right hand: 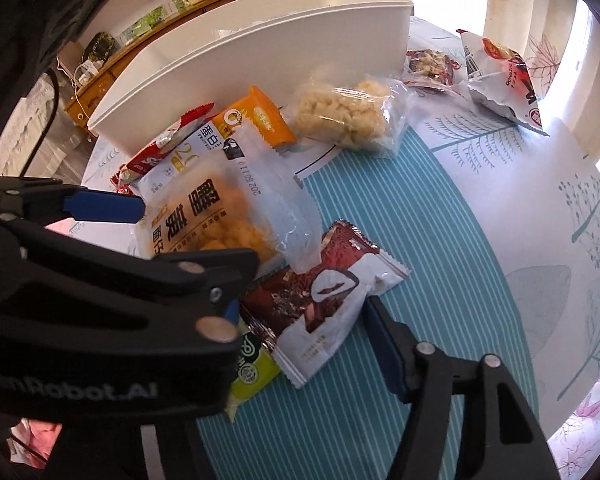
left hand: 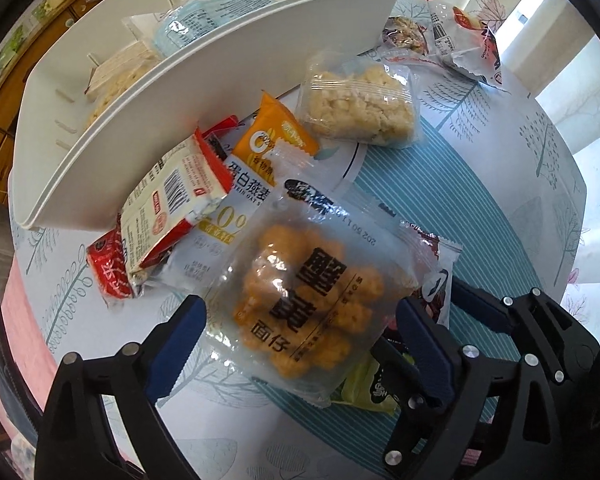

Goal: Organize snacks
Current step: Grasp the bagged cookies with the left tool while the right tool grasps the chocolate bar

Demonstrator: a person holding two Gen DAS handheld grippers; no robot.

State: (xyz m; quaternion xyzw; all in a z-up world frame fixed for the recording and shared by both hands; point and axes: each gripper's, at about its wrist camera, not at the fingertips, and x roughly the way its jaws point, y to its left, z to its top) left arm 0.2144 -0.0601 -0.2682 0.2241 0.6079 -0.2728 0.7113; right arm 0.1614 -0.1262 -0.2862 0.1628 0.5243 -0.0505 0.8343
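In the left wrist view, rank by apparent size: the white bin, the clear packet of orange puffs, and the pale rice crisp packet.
1. White bin, largest.
2. Clear packet of orange puffs, though it lies nearest the camera.
3. Pale rice crisp packet, smallest; it lies farther off, so its true size against the puffs packet is unsure.

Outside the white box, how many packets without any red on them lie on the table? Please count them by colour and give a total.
Clear packet of orange puffs: 1
Clear packet of pale crisped rice: 1
Orange-and-white packet: 1
Dark brown-and-white packet: 1
Green packet: 1
Total: 5
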